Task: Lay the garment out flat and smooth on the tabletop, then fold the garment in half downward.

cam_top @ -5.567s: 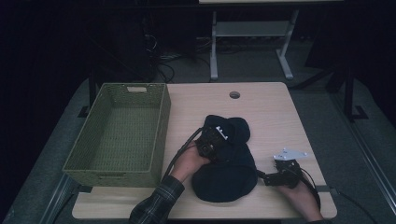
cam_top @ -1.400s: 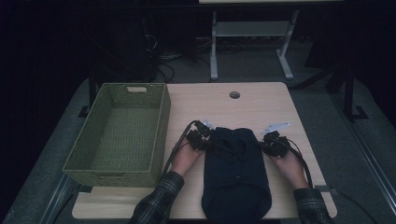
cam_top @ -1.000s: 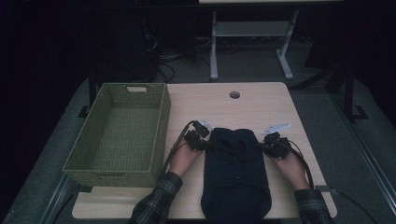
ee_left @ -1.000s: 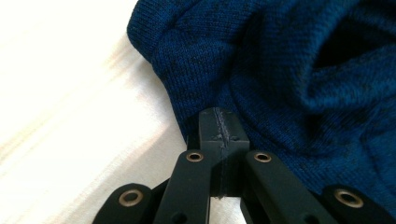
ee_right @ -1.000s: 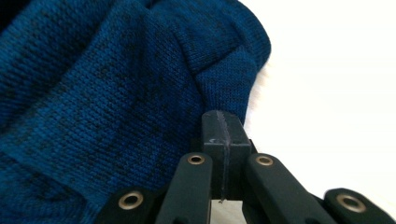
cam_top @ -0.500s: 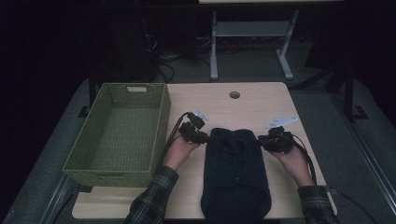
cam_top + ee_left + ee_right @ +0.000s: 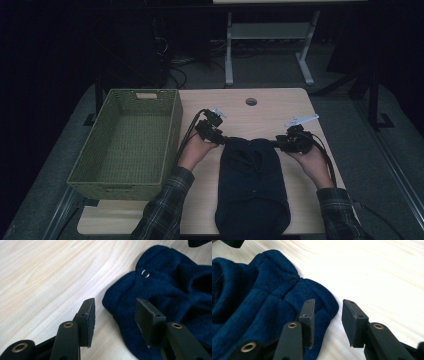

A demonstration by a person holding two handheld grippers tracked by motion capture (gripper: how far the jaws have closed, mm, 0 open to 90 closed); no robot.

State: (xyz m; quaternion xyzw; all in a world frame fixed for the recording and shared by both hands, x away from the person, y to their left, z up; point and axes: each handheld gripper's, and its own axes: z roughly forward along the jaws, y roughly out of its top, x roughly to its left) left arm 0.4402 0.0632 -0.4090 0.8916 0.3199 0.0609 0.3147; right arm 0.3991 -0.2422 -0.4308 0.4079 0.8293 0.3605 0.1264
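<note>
High view has my left claw [image 7: 214, 133] and right claw [image 7: 292, 141] just spread off the navy garment [image 7: 252, 187], now folded flat near the table's front edge

**Three cameras looking at one table**

The high view is looking forward and down from above the person's side, taking in the whole wooden table [image 7: 280, 107]. Each gripper view is riding low and close, looking along its own black jaws. All three are sharing the far end of the navy knitted garment [image 7: 252, 185] [image 7: 175, 297] [image 7: 249, 297], seen from opposite corners.
</note>
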